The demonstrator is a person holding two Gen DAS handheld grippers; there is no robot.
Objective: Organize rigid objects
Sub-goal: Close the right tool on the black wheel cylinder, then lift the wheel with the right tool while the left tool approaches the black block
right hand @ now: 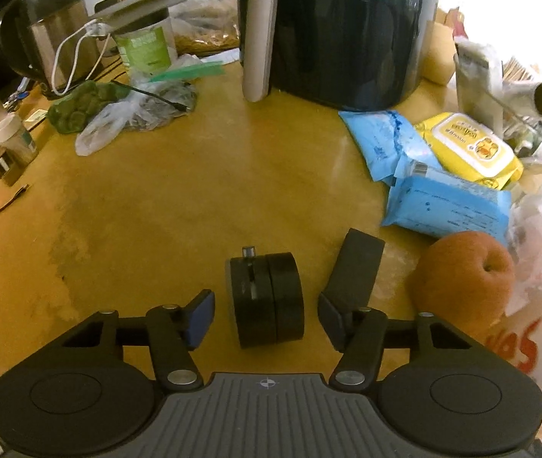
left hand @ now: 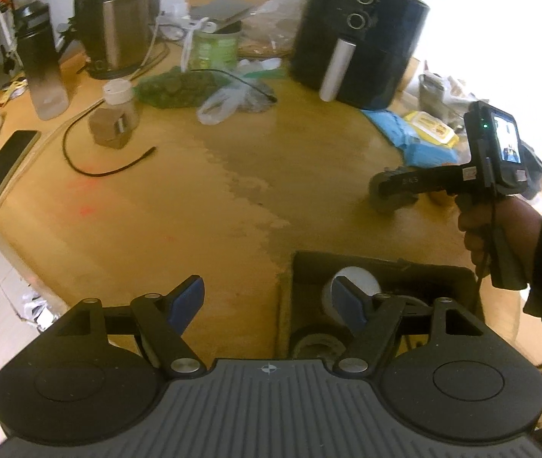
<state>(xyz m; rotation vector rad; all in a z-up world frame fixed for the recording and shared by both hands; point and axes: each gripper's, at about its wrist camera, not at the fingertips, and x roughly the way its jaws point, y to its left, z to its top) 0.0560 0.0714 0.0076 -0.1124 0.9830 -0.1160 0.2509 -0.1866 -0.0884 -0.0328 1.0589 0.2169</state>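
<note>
**Right wrist view: caster wheel sits between spread pads**

On the yellow table (right hand: 194,198), the right hand-held gripper (right hand: 267,316) straddles a black caster wheel (right hand: 267,297) lying there, pads apart, not touching it. An apple (right hand: 465,278) rests nearby. The left hand-held gripper (left hand: 271,305) hangs open, empty, beside a dark box (left hand: 423,271).

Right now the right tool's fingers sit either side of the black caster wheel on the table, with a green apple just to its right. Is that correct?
Not quite: the fruit is not green. In the right wrist view it is an orange-brown apple. The rest stands: the right tool has a finger on each side of the black caster wheel, and the apple lies just to the wheel's right on the table.
</note>
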